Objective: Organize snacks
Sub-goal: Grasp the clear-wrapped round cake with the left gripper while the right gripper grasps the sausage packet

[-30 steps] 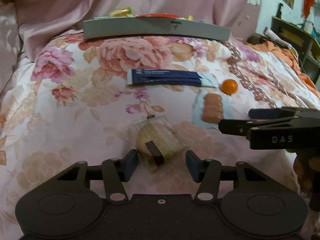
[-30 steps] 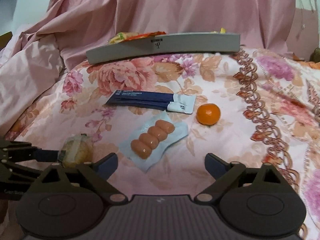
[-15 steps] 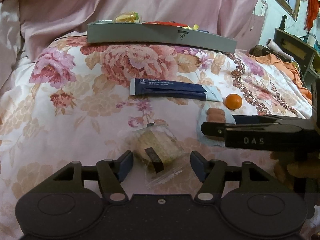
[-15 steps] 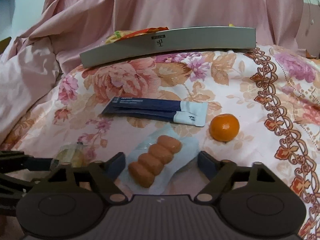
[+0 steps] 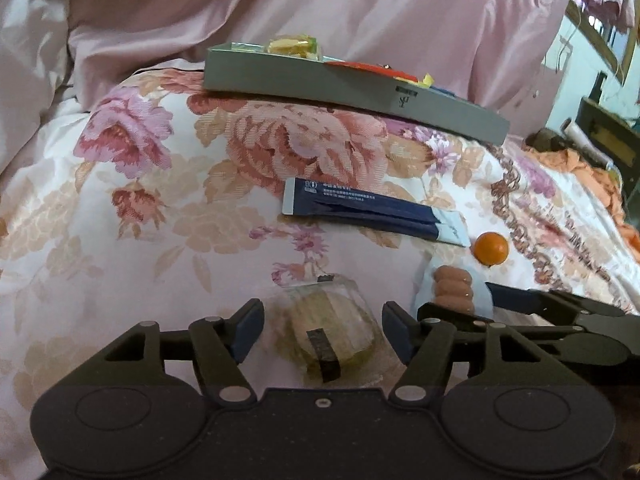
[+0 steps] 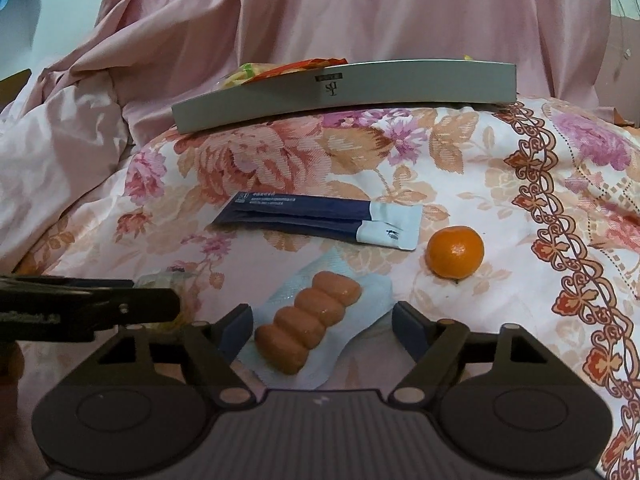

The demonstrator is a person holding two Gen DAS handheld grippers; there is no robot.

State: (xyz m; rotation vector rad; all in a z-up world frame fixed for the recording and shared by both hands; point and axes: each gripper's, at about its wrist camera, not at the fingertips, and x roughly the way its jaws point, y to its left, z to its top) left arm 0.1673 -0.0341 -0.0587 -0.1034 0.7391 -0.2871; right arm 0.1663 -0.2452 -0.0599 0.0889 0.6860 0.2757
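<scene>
On the floral bedspread lie a clear-wrapped round cake (image 5: 334, 334), a pale blue pack of small sausages (image 6: 308, 326), dark blue sachets (image 6: 316, 218) and a mandarin (image 6: 455, 252). My left gripper (image 5: 323, 330) is open, its fingers on either side of the cake. My right gripper (image 6: 323, 330) is open, its fingers on either side of the sausage pack. The right gripper shows at the right of the left wrist view (image 5: 520, 312). A grey tray (image 6: 344, 90) holding wrapped snacks sits at the back.
Pink bedding (image 6: 360, 8) is bunched up behind the tray and along the left (image 5: 36, 80). An orange cloth and dark furniture (image 5: 600, 140) lie to the far right. The two grippers are side by side and close together.
Both grippers have moved forward and lower. The cake now lies between the left fingers and the sausage pack between the right fingers. Both stay open.
</scene>
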